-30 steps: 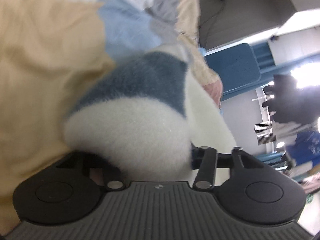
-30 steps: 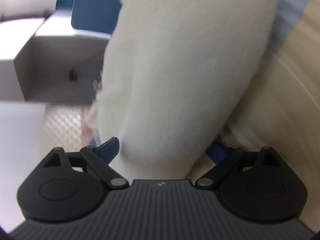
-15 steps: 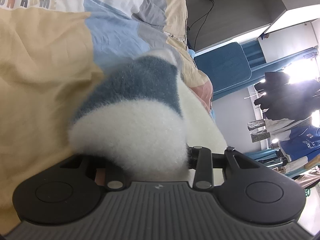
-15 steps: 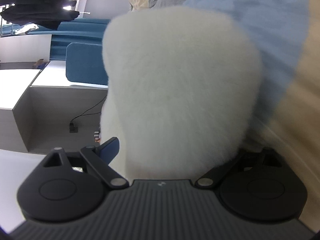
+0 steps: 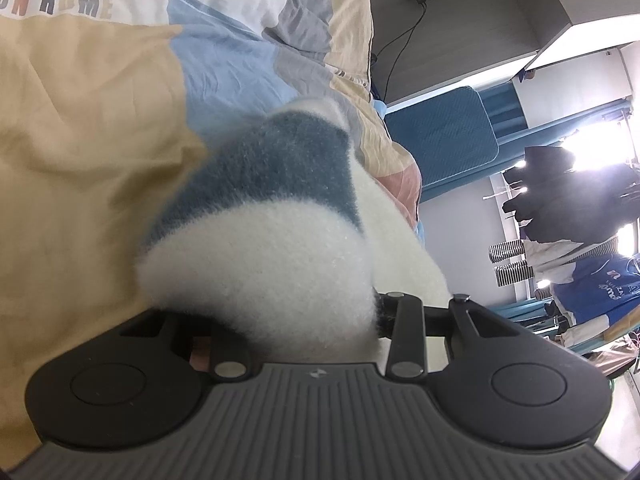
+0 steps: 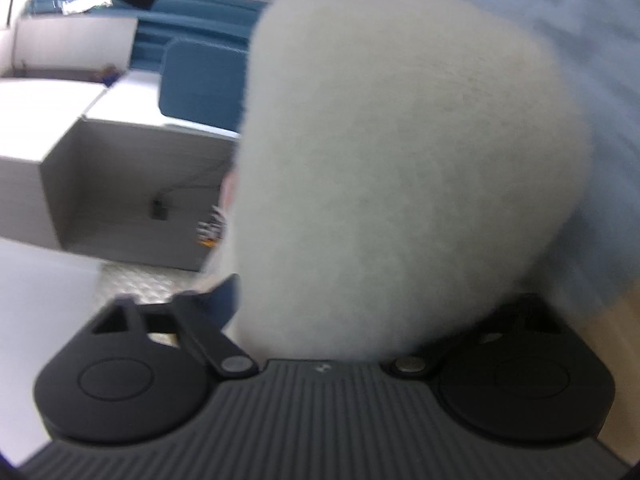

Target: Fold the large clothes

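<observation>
A fuzzy white sweater with a blue-grey band (image 5: 260,272) lies bunched on the bed quilt (image 5: 80,140). My left gripper (image 5: 304,320) is shut on a thick wad of it, and the fabric hides both fingertips. In the right wrist view a plain white lobe of the same sweater (image 6: 400,160) fills the middle. My right gripper (image 6: 352,312) is closing on it: the blue left pad (image 6: 226,300) touches the fabric's edge, while the right finger is buried under the fluff. That view is blurred.
The quilt is beige, light blue and pink, with printed letters at the top left. Beyond the bed edge stand a blue chair (image 5: 440,132), a wall cable (image 5: 400,52) and hanging clothes (image 5: 560,200). The right view shows a white desk (image 6: 100,160) and blue seats (image 6: 200,80).
In the right view the long hanging stretch of sweater has become a rounded wad, and the jaws have come in against it. The left view is nearly unchanged.
</observation>
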{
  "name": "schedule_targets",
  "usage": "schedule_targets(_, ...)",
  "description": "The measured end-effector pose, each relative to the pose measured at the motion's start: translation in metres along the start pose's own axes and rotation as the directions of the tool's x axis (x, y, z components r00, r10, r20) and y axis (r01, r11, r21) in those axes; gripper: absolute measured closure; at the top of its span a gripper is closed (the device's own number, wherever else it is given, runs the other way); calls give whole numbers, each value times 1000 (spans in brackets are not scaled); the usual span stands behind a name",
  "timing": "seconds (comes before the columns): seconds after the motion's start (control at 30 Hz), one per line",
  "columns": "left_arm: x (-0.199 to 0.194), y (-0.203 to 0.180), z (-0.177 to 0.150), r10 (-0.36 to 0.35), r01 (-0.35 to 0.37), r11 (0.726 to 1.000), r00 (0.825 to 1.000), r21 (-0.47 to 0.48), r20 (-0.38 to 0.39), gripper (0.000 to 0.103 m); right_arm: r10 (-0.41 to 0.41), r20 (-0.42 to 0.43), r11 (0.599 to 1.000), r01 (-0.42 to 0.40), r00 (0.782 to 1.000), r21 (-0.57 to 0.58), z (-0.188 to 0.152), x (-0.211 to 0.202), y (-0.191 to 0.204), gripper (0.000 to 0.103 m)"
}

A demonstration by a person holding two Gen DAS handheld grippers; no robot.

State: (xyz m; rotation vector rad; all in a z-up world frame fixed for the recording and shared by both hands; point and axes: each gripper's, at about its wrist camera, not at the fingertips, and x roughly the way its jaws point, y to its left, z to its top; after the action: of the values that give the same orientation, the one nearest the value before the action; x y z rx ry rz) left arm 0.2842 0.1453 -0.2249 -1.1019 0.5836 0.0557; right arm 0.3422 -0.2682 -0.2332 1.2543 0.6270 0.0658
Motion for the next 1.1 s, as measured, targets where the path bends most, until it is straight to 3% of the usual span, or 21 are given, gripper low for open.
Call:
schedule_targets(0.03, 0, 0, 0, -1, 1, 1000, 1000, 1, -1, 60, -24, -1, 999, 24, 1000, -21, 1, 1, 2, 33)
schedule_targets(0.1, -1, -1, 0, -3, 3, 1000, 1000, 10, -3, 60, -5, 12, 999, 5, 1000, -32, 0, -1, 3, 51)
schedule_targets(0.17, -2, -3, 1, -7, 7, 1000, 1000, 25, -7, 61, 9, 24, 999, -7, 1000, -47, 2, -6, 8, 60)
schedule_targets(0.27, -6, -5, 2, -12, 12, 999, 1000, 38, -5, 61, 37, 34, 995, -34, 999, -99, 0, -16, 21, 66)
schedule_targets(0.5, -38, -1, 0, -28, 29, 998, 1000, 52, -11, 62, 64, 12, 974, -60, 998, -217, -10, -41, 42, 68)
schedule_targets(0.77, -93, -7, -15, -47, 48, 996, 999, 72, -13, 62, 118, -21, 955, -120, 993, -271, -14, -86, 61, 68)
schedule_targets(0.97, -135, -32, -40, -74, 76, 990, 997, 117, -15, 62, 169, -28, 936, -169, 985, -309, -6, -133, 73, 68)
schedule_targets(1.1, -157, -69, -53, -115, 114, 980, 993, 165, -6, 62, 219, -28, 921, -216, 975, -324, 8, -166, 82, 68)
